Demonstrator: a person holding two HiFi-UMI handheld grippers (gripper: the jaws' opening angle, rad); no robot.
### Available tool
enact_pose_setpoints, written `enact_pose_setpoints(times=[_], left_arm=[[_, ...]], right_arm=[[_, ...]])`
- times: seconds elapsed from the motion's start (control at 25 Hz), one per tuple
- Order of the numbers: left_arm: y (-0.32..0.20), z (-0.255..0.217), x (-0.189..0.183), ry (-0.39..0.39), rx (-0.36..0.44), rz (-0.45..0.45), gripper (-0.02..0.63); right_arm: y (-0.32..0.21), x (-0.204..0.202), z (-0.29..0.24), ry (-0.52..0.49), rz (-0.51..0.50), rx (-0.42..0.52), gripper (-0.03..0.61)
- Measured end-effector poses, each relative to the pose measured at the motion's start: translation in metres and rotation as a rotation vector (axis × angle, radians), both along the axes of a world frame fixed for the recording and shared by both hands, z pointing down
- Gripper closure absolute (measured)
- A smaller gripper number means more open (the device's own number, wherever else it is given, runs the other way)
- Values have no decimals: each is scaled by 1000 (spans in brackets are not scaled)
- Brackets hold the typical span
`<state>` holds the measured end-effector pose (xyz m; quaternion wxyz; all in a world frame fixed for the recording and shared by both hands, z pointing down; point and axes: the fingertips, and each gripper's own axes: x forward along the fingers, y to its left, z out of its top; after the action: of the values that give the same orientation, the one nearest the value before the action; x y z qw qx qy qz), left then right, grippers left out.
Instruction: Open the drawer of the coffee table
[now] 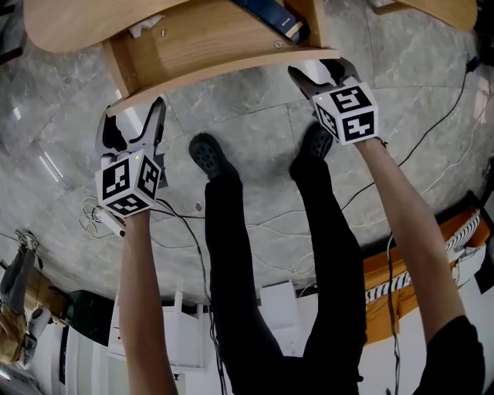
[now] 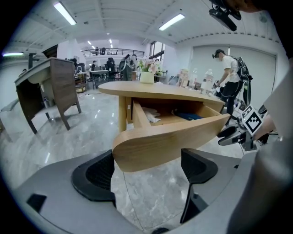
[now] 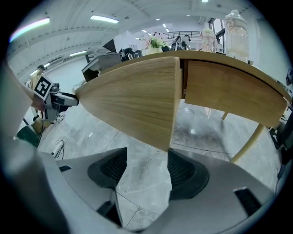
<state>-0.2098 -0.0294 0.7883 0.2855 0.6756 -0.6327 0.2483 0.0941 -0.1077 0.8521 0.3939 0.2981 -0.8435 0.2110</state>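
Drawer (image 1: 224, 58) looks well out of the coffee table (image 1: 77, 27), with the left gripper (image 1: 136, 117) and right gripper (image 1: 320, 75) at its opposite ends, jaws apart, probably to pull evenly.

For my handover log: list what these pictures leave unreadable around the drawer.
Head view: the top edge cuts off the drawer; the blue item inside is unidentifiable.
Left gripper view: the drawer front hides most of the interior.
Head view: the right gripper's fingertips seem tucked under the drawer front.
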Motion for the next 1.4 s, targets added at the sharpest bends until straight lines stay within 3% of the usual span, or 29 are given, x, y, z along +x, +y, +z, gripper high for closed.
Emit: enact_pose_setpoints(times=[0.84, 1.04, 1.4], left_arm=[[7, 18, 3, 4, -8, -43, 169], [11, 30, 3, -108, -75, 45, 169], [28, 18, 10, -77, -140, -5, 169]], right_arm=[[-1, 1, 18, -13, 70, -12, 324], [-1, 2, 18, -11, 105, -26, 324], [31, 27, -2, 24, 135, -74, 324]])
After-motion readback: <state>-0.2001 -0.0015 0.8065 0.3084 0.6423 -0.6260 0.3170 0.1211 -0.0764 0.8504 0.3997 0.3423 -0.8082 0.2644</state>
